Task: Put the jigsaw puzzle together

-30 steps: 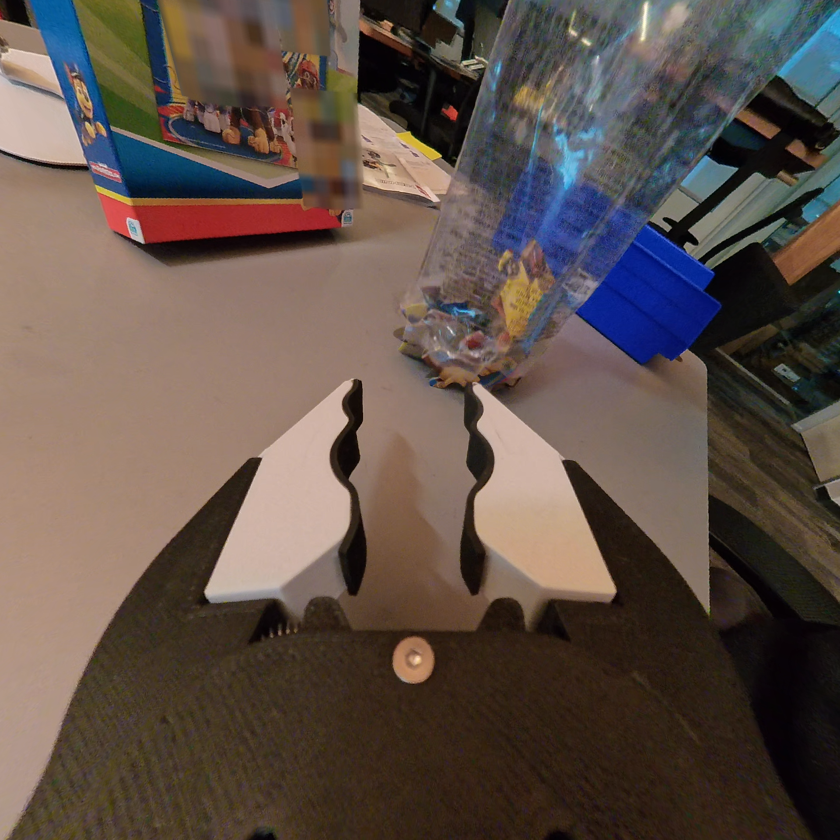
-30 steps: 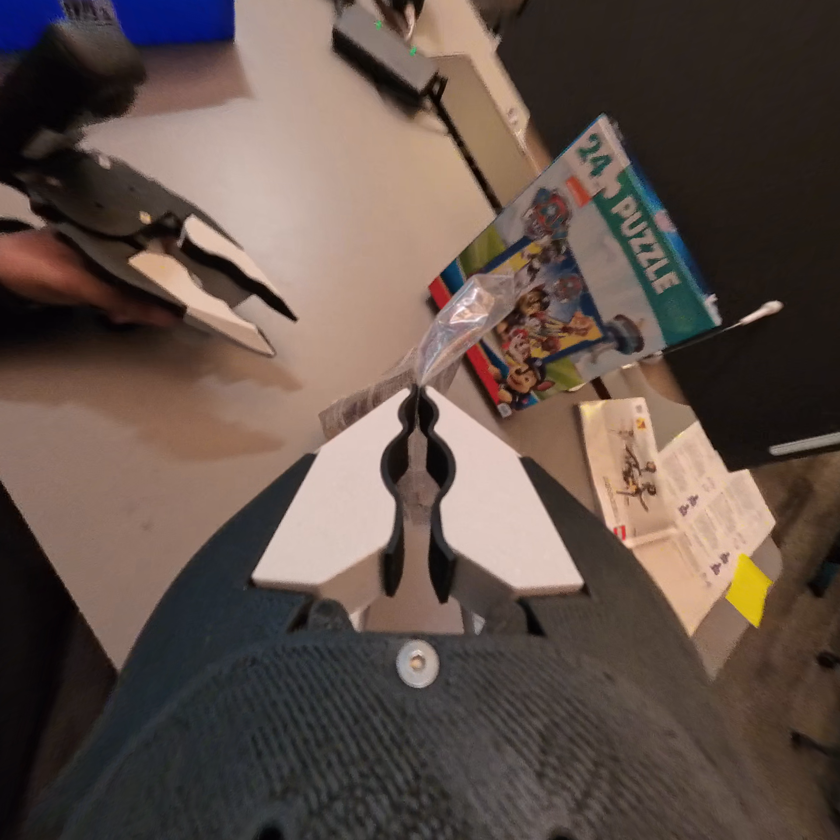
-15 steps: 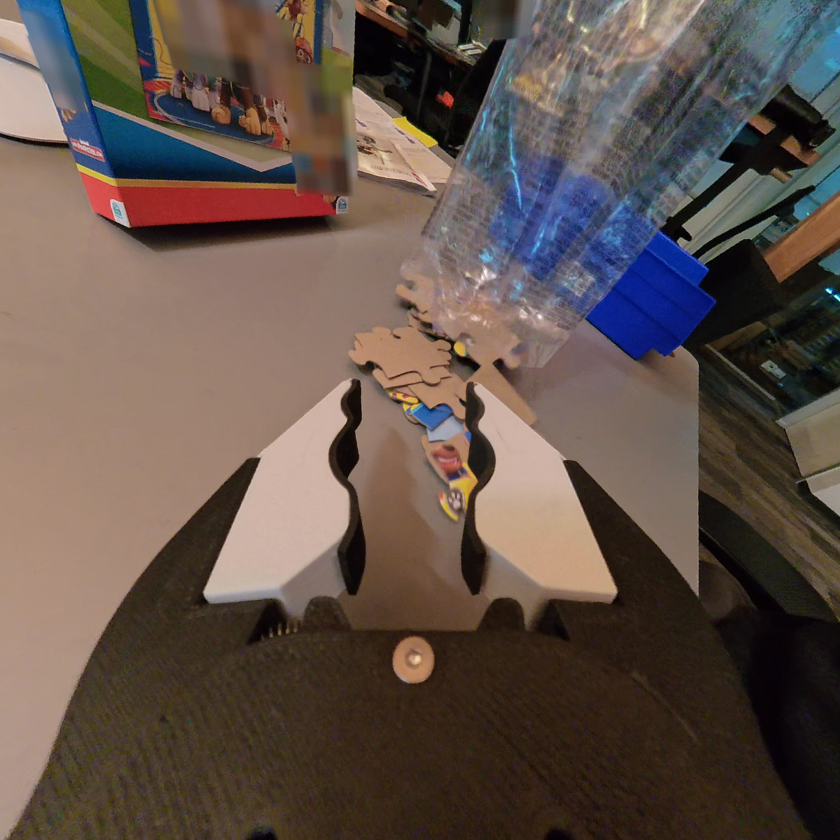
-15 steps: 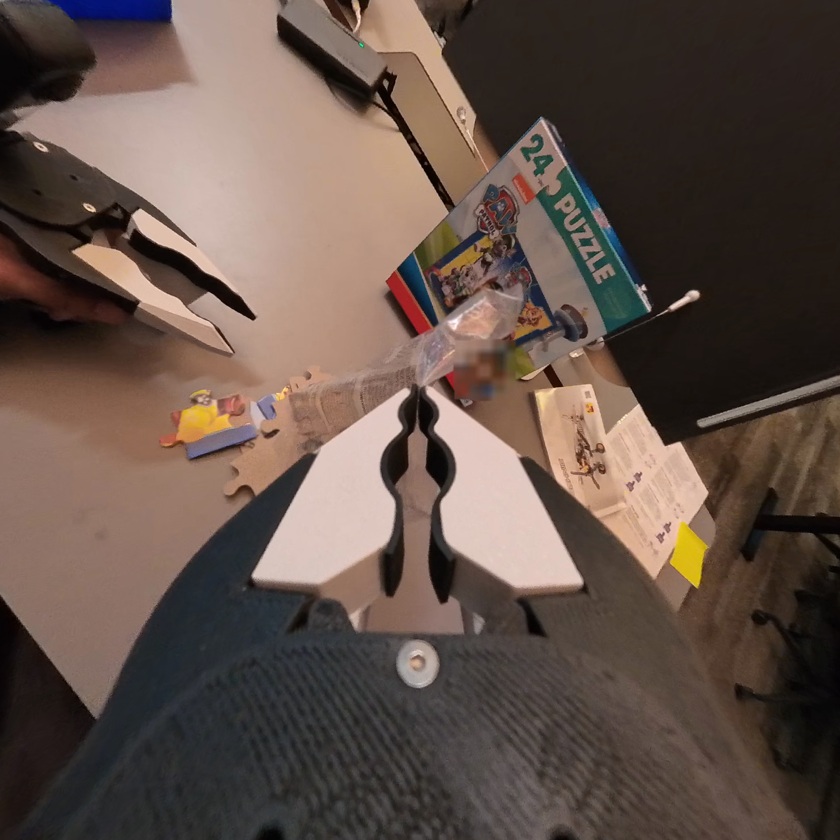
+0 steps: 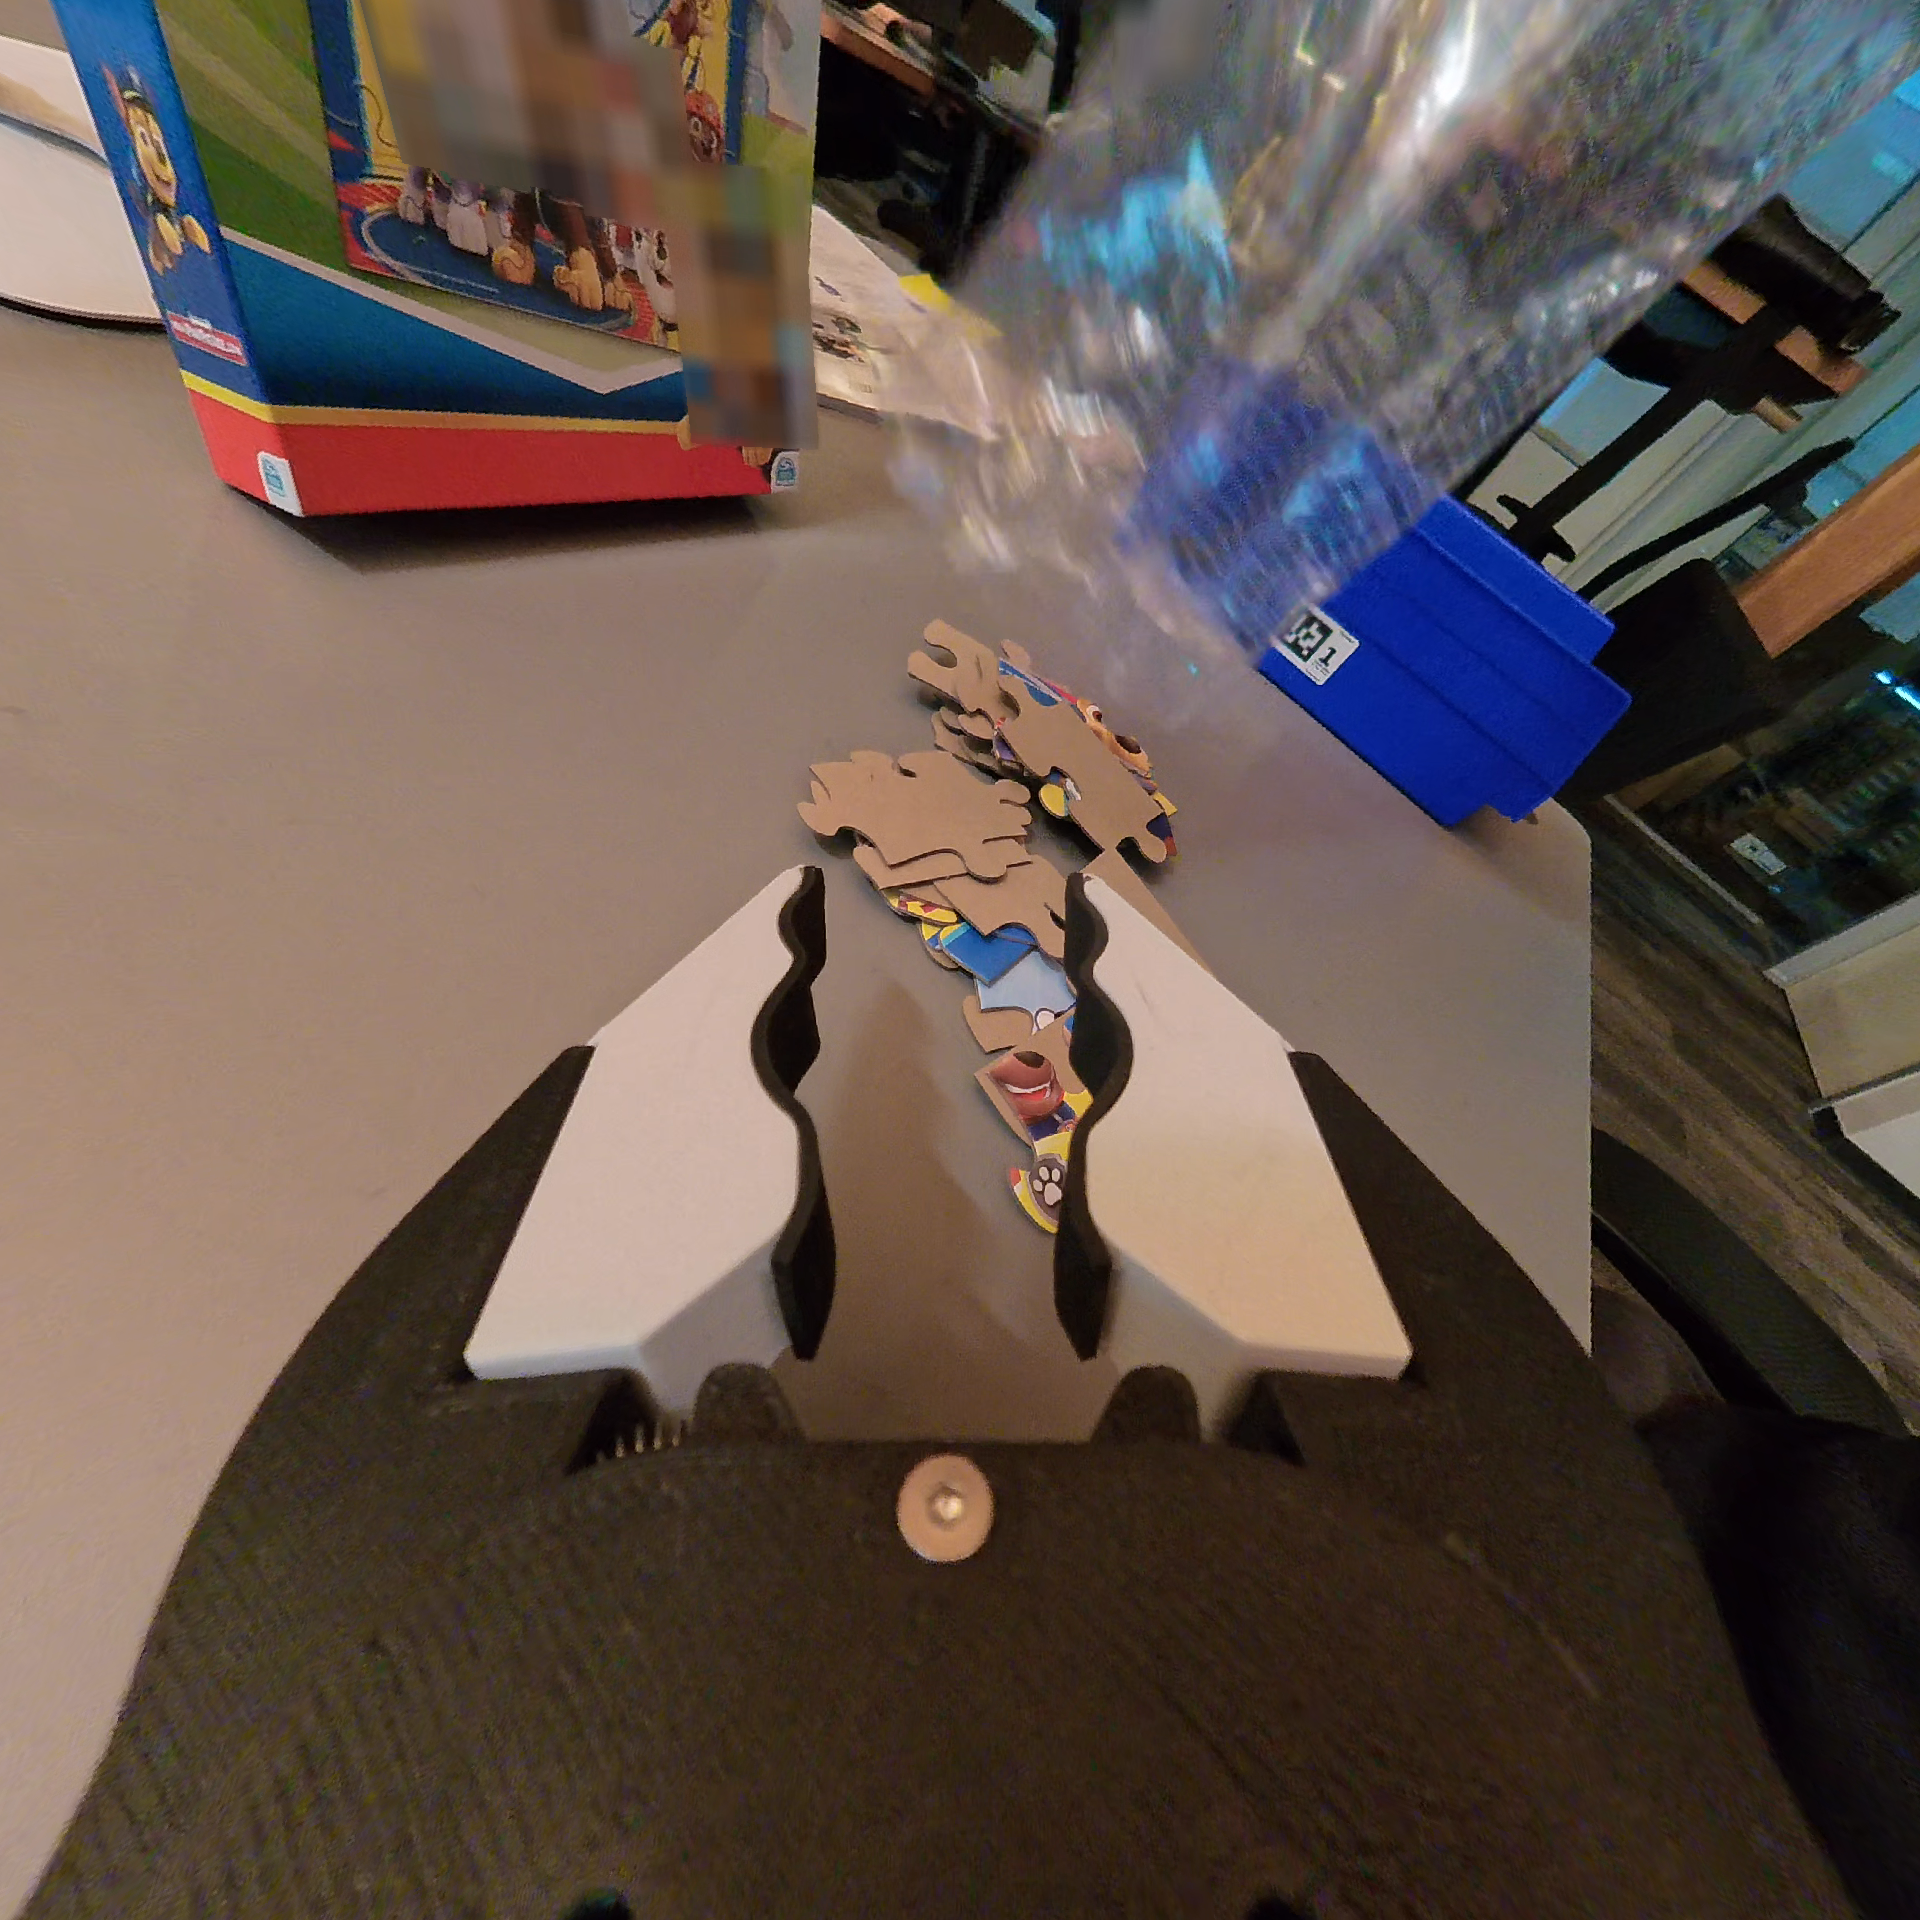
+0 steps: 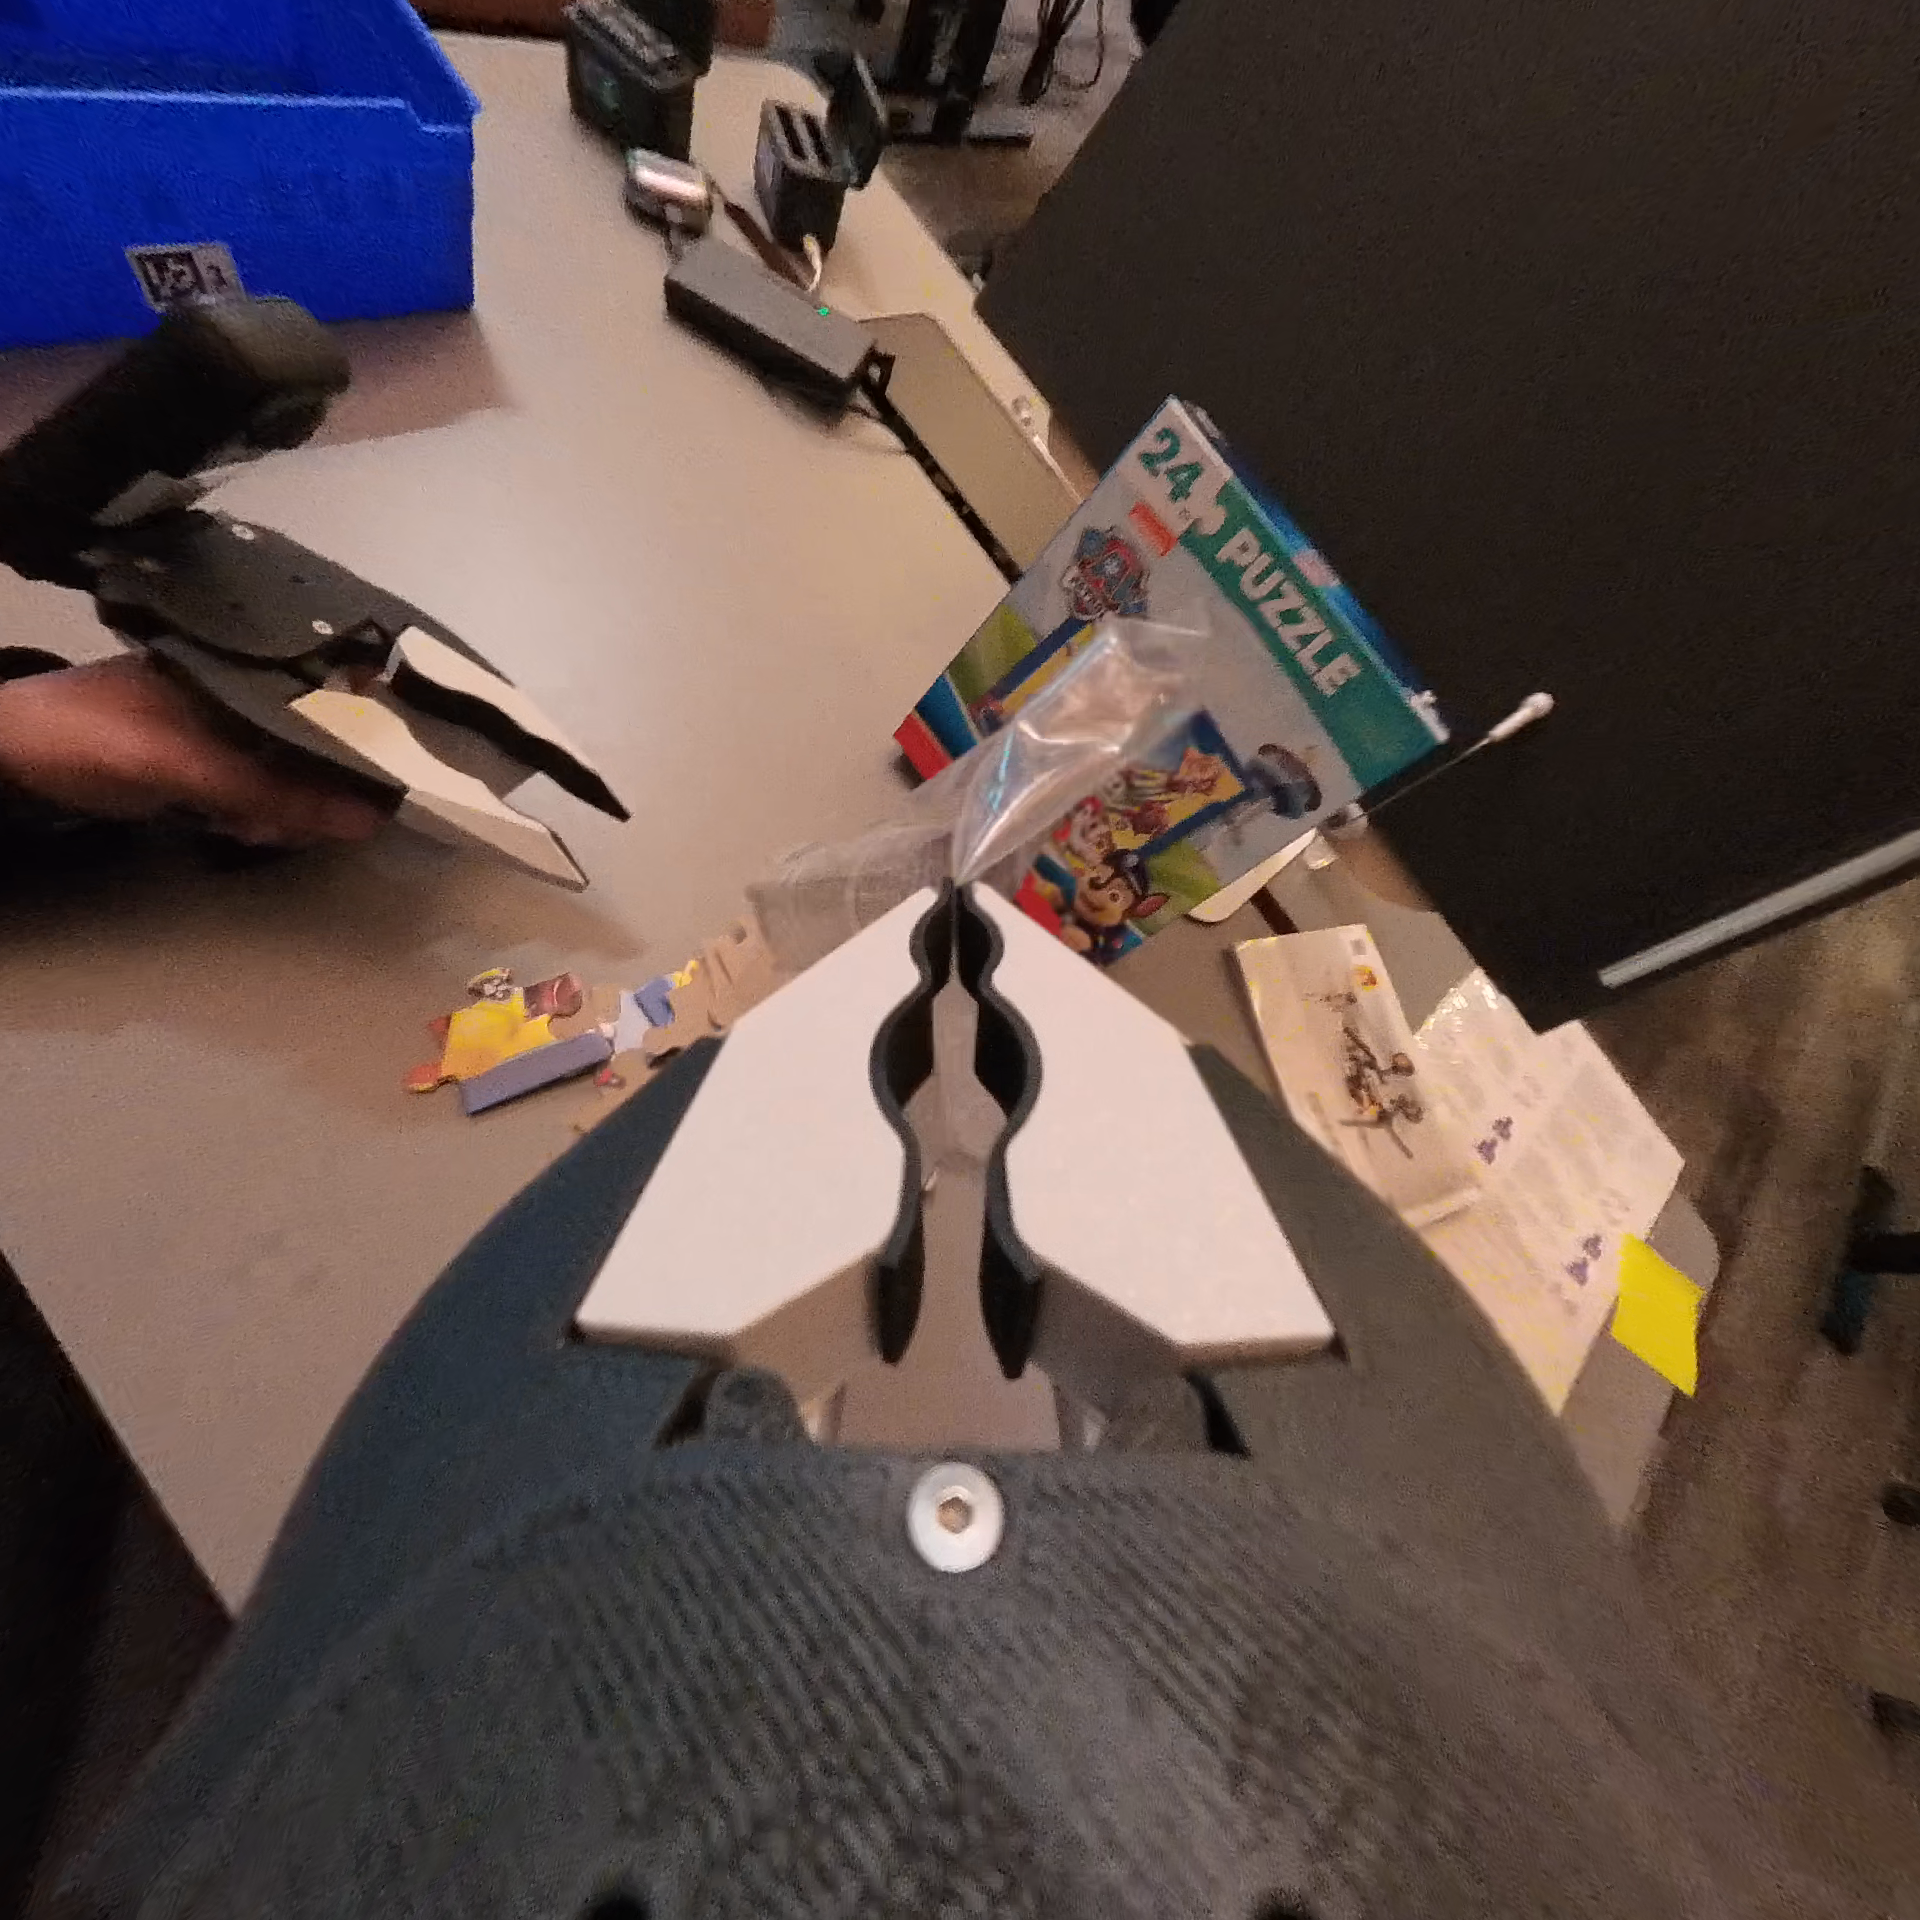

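Our right gripper (image 6: pixel 954 891) has its fingertips pinched shut on a clear plastic bag (image 5: pixel 1351 312), held up over the grey table (image 5: pixel 416 831). Our left gripper (image 5: pixel 940 883) hangs just above the table with fingers apart, gripping nothing, over loose puzzle pieces (image 5: pixel 977 831) scattered near a puzzle box (image 6: pixel 1195 686) and a blue bin (image 5: pixel 1455 686).
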`<move>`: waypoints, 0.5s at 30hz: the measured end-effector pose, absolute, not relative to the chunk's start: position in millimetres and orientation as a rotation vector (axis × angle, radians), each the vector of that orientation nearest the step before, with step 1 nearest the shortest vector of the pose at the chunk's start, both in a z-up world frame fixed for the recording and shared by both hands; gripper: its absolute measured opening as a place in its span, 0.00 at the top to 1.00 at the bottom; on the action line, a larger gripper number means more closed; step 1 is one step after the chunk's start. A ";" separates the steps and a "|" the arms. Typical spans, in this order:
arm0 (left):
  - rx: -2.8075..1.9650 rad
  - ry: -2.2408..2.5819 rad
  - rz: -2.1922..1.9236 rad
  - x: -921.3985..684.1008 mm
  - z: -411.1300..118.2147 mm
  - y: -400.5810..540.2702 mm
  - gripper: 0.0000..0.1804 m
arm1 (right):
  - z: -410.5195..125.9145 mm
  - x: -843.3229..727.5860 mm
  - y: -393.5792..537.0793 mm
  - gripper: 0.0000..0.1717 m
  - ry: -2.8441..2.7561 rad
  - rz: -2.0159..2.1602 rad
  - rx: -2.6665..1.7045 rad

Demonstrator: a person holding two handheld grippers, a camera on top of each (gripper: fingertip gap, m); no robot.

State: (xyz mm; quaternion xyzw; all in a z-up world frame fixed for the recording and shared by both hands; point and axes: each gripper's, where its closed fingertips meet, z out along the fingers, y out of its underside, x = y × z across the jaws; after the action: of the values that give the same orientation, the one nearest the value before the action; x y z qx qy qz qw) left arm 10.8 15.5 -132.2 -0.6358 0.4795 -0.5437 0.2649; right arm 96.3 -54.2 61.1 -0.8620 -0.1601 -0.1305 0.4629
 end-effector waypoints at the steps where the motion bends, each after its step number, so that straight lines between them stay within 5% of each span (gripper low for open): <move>1: -1.717 1.296 -1.469 10.8 -132.2 15.5 0.76 | 59.4 98.7 -53.5 1.00 -0.391 -0.337 -2.122; 15: -1.695 1.284 -1.440 13.4 -129.7 19.3 0.76 | 89.7 107.3 -38.3 1.00 -0.351 -0.461 -1.974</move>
State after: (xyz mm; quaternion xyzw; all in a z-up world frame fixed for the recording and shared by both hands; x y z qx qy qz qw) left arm 13.4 19.3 -129.7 -0.6331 0.4795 -0.5378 0.2830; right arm 107.3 -38.3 89.7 -0.8220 -0.1460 -0.1918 0.5159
